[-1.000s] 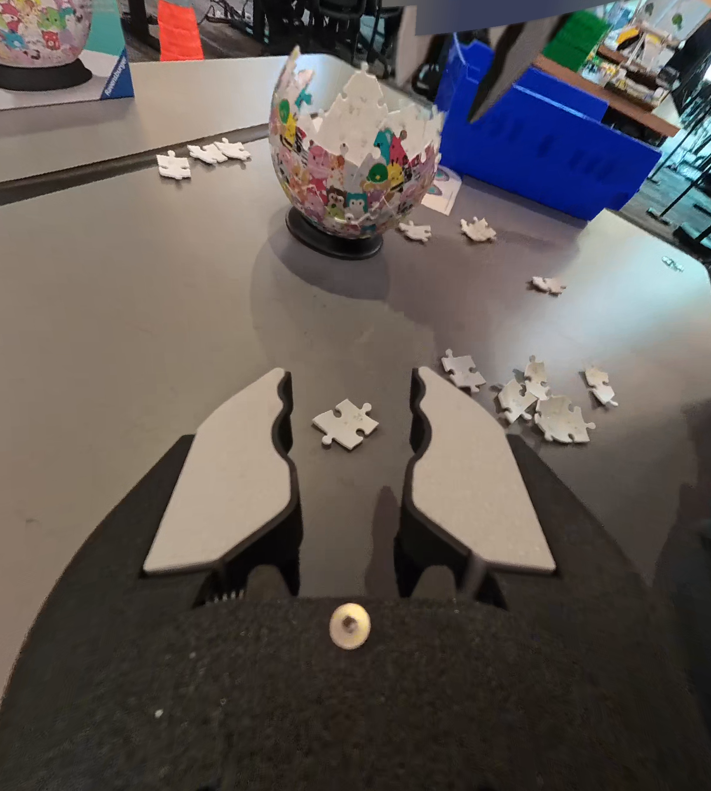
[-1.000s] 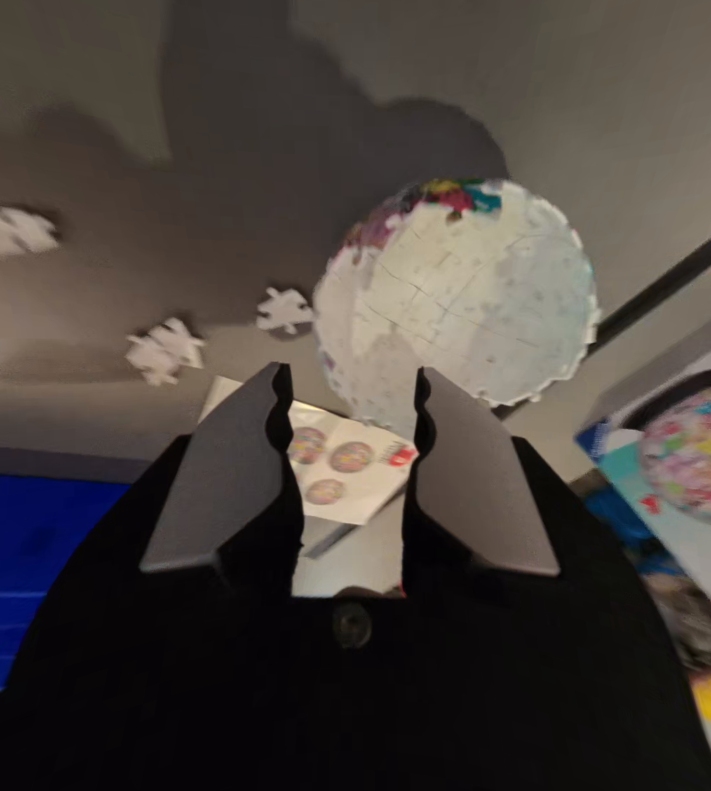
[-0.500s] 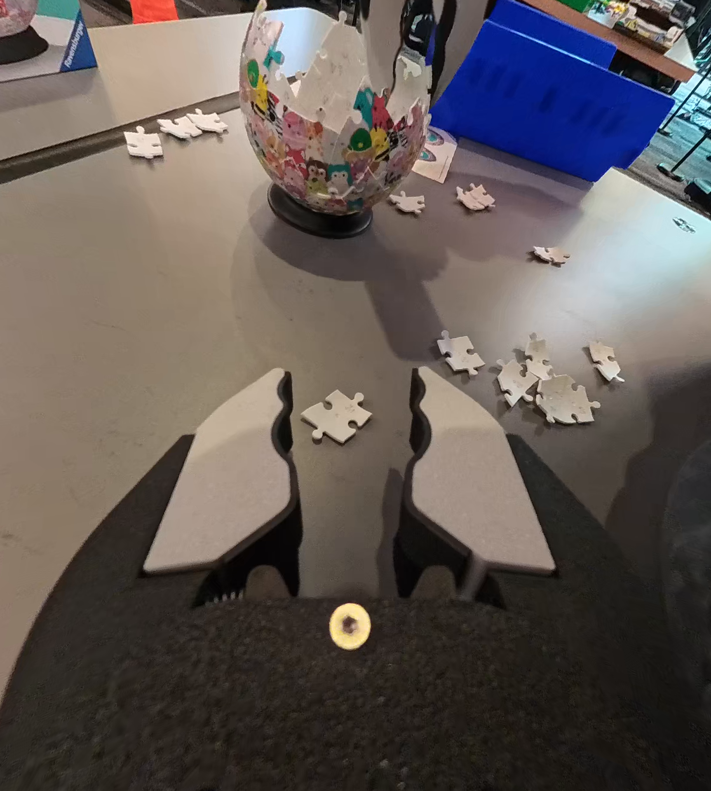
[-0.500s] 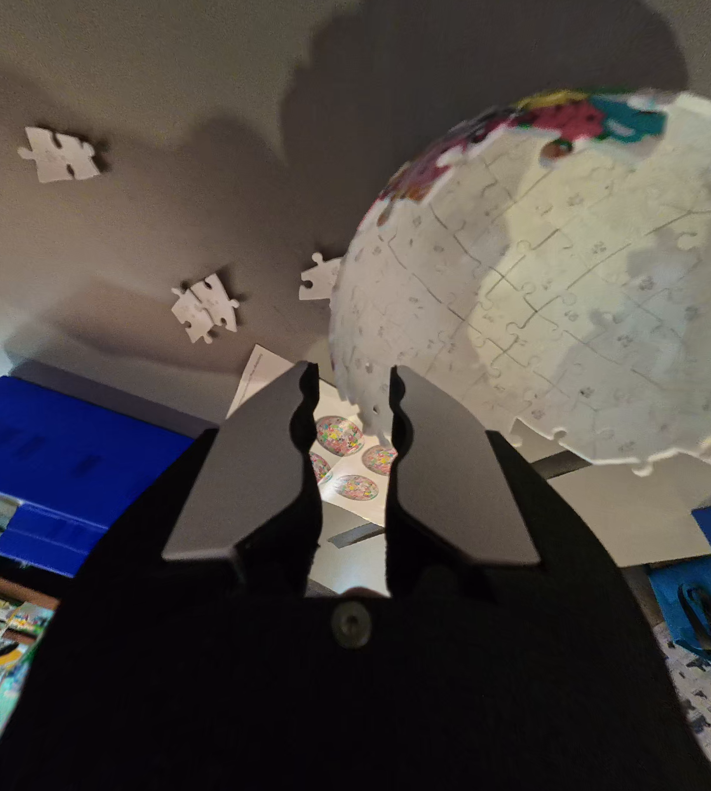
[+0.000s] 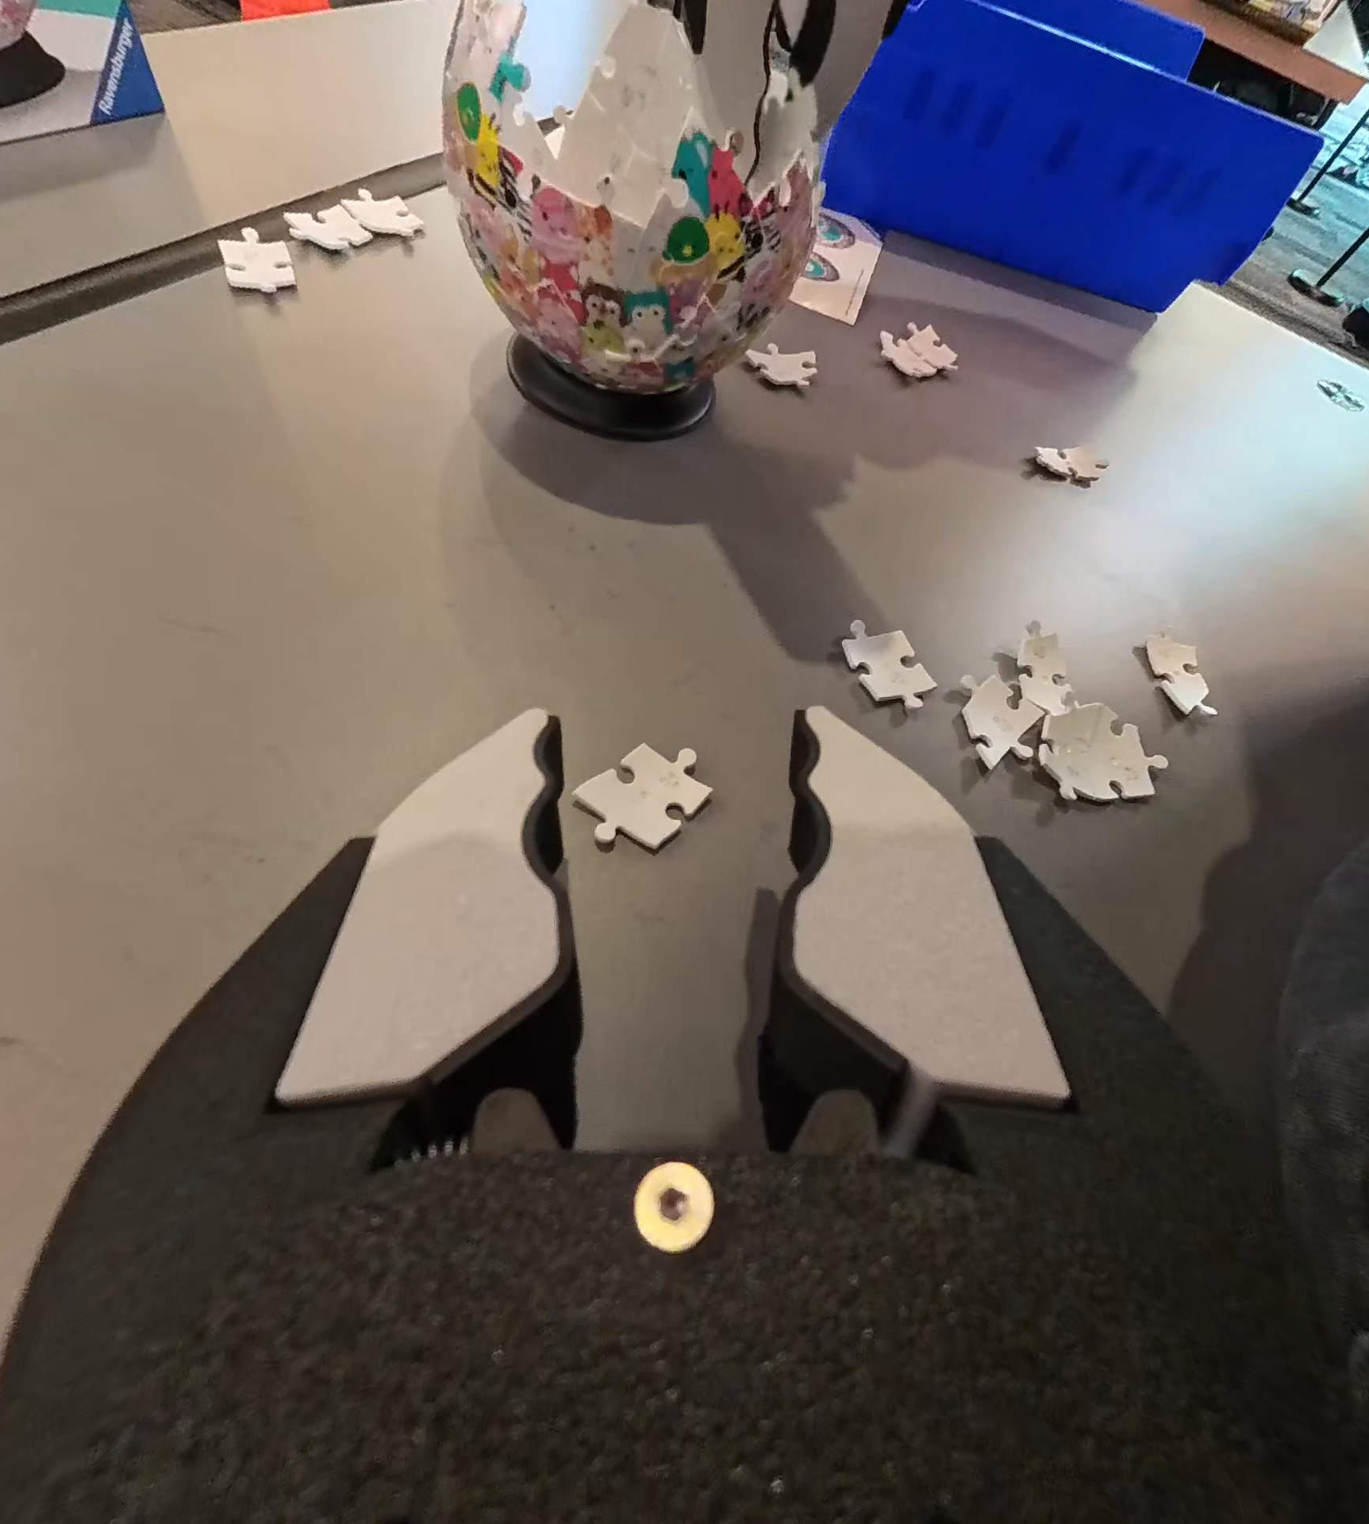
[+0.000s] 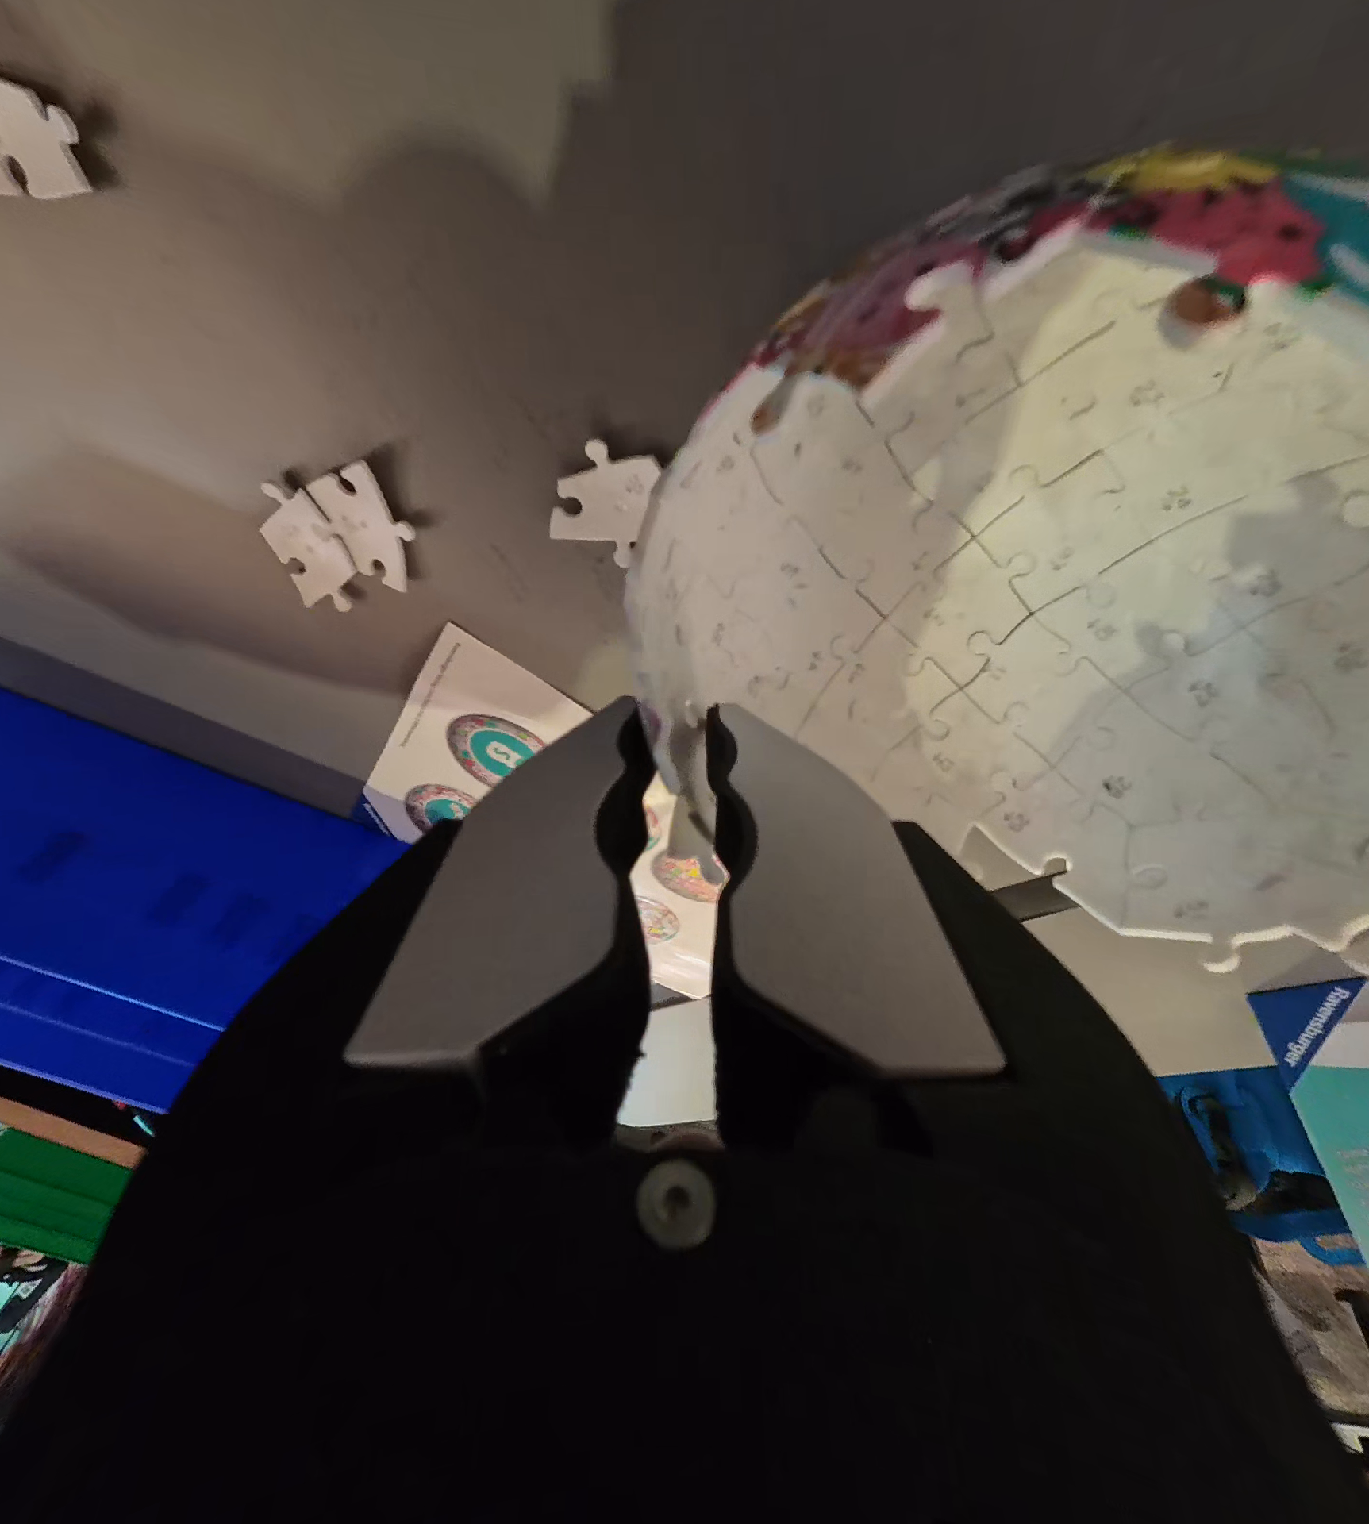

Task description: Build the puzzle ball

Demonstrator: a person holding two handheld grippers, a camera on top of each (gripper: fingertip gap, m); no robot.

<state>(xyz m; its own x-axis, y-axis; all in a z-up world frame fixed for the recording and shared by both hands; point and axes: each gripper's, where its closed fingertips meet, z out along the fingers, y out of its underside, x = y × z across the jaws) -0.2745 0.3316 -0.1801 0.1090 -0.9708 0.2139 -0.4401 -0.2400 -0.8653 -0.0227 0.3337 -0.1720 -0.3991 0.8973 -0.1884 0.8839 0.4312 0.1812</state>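
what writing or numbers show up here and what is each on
I won't copy wording; where it sits:
puzzle box: white print on its blue corner.
leaflet: fine print, blurred.
puzzle ball and loose piece: tiny marks on white backs, too small.

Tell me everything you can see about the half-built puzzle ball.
The puzzle ball is an unfinished hollow shell of interlocked curved pieces, colourful cartoon print outside, plain white inside, with a jagged open top. It sits upright on a black ring stand on the grey table. The right gripper pinches its rim.
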